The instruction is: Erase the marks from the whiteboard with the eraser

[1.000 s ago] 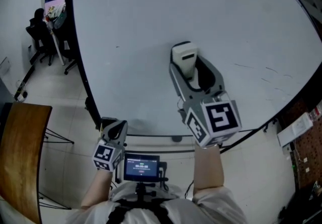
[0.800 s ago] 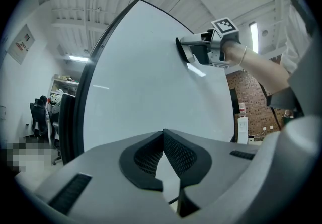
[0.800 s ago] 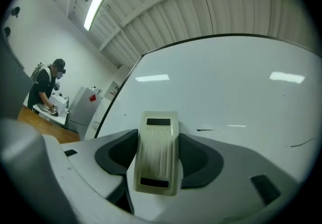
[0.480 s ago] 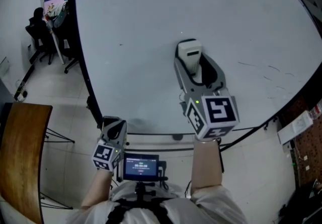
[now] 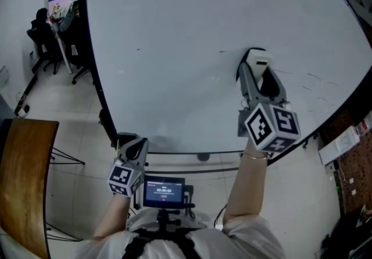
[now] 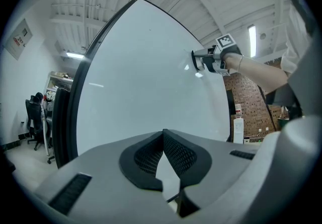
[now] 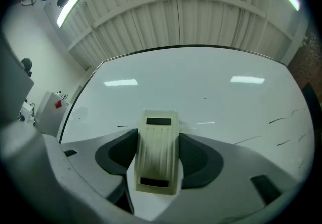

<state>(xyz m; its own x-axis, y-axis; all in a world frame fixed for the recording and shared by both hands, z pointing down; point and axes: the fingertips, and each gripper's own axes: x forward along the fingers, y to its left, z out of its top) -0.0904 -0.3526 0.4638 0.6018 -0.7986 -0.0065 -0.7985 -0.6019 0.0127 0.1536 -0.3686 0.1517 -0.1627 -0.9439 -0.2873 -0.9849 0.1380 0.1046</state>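
The whiteboard (image 5: 174,31) fills the head view. Thin dark strokes (image 5: 317,82) remain near its right edge, and a tiny mark (image 5: 222,52) sits near the middle. My right gripper (image 5: 256,67) is shut on the cream eraser (image 5: 259,57), which is pressed to the board just left of those strokes. In the right gripper view the eraser (image 7: 158,152) stands between the jaws, with the strokes (image 7: 280,120) off to the right. My left gripper (image 5: 132,150) hangs low by the board's bottom edge. In its own view the left gripper (image 6: 163,133) is shut on nothing.
A wooden table (image 5: 23,182) stands at the lower left. Office chairs (image 5: 43,36) are behind the board's left edge. A small screen (image 5: 164,192) sits at the person's chest. A brick wall with a white box (image 5: 343,150) is at the right.
My right gripper has slid the eraser to the right across the board, toward the dark strokes. The left gripper has stayed in place.
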